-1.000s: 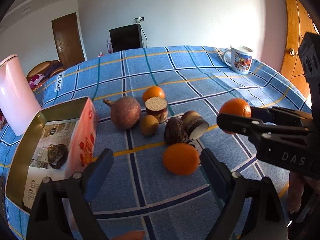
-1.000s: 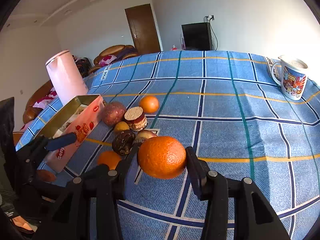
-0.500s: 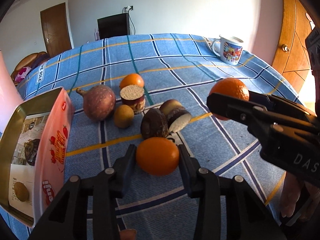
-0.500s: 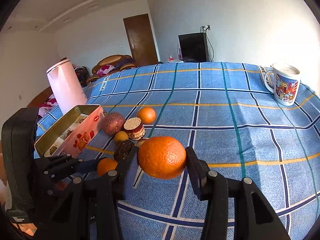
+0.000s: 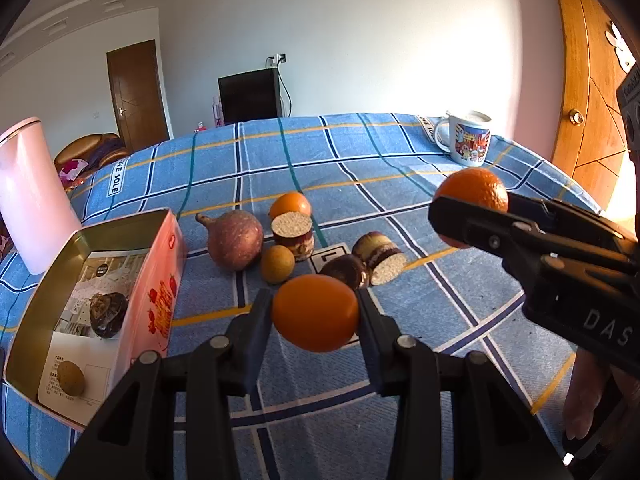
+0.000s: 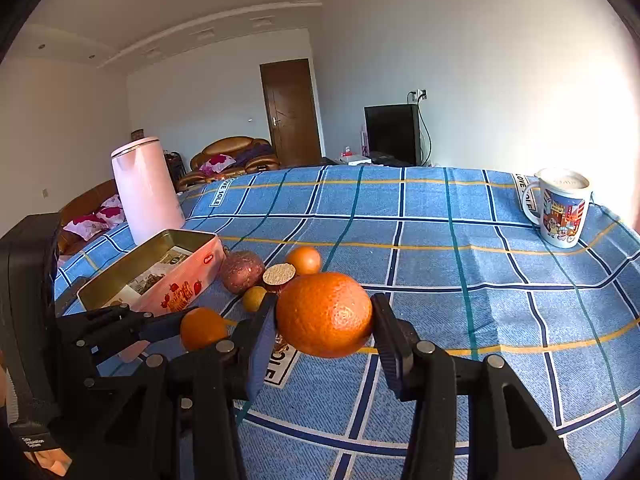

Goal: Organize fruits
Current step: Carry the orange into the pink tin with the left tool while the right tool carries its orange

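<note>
My left gripper (image 5: 316, 312) is shut on a smooth orange (image 5: 315, 311), held just above the blue checked cloth. To its right, my right gripper (image 6: 324, 316) is shut on a bigger dimpled orange (image 6: 324, 314), lifted over the table. An open pink tin (image 5: 96, 304) lies at the left, with a dark fruit (image 5: 108, 314) and a small yellow-brown fruit (image 5: 71, 378) inside. On the cloth beyond my left gripper lie a purple passion fruit (image 5: 235, 239), a third orange (image 5: 290, 205), a small yellow fruit (image 5: 277, 263) and cut dark fruit pieces (image 5: 294, 232).
A pink kettle (image 6: 146, 190) stands behind the tin at the left. A printed mug (image 6: 562, 212) sits at the far right of the table (image 6: 460, 272). A wooden door (image 5: 588, 92) is close on the right. A sofa and a dark cabinet stand beyond the table.
My left gripper closed around the smooth orange that lay on the cloth and raised it a little. My right gripper, still holding its orange, tilted upward slightly.
</note>
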Tool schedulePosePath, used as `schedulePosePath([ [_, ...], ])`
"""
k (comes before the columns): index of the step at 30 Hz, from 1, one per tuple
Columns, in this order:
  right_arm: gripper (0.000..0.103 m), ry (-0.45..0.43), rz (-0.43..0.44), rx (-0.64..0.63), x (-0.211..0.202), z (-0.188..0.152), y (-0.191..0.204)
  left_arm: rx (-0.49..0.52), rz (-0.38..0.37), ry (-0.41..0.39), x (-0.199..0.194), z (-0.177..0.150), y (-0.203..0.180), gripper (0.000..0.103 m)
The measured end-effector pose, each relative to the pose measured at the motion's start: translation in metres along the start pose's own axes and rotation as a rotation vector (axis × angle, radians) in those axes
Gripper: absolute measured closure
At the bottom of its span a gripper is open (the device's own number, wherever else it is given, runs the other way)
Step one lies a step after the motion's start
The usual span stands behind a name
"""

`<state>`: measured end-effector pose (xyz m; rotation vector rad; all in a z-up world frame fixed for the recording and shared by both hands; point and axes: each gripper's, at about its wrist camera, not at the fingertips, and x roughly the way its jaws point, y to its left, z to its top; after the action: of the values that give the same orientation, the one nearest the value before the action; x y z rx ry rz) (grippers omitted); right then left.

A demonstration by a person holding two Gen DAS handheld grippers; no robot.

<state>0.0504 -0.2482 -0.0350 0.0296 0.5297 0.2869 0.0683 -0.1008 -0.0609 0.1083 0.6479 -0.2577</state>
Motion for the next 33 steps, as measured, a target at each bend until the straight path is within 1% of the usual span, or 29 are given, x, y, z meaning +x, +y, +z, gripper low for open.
schedulePosePath([
  [3, 0.055, -0.012, -0.002, -0.008, -0.003, 0.0, 0.001, 0.016, -0.006, -0.009, -0.002, -0.001, -0.003, 0.06],
  [9, 0.055, -0.04, -0.007, -0.02, -0.009, 0.0, 0.003, 0.032, 0.019, -0.046, -0.01, -0.003, -0.008, 0.06],
  [16, 0.055, -0.081, -0.023, -0.038, -0.016, 0.0, 0.007, 0.039, 0.059, -0.106, -0.023, -0.002, -0.005, 0.06],
  [21, 0.055, -0.104, -0.029, -0.049, -0.019, 0.0, 0.009, 0.032, 0.084, -0.138, -0.031, -0.002, 0.0, 0.06],
  [27, 0.055, -0.141, -0.04, -0.081, -0.024, 0.0, 0.017, 0.018, 0.101, -0.154, -0.036, -0.002, 0.009, 0.06],
  [33, 0.055, -0.13, -0.021, -0.118, -0.015, 0.003, 0.03, -0.012, 0.136, -0.179, -0.046, -0.003, 0.026, 0.06],
])
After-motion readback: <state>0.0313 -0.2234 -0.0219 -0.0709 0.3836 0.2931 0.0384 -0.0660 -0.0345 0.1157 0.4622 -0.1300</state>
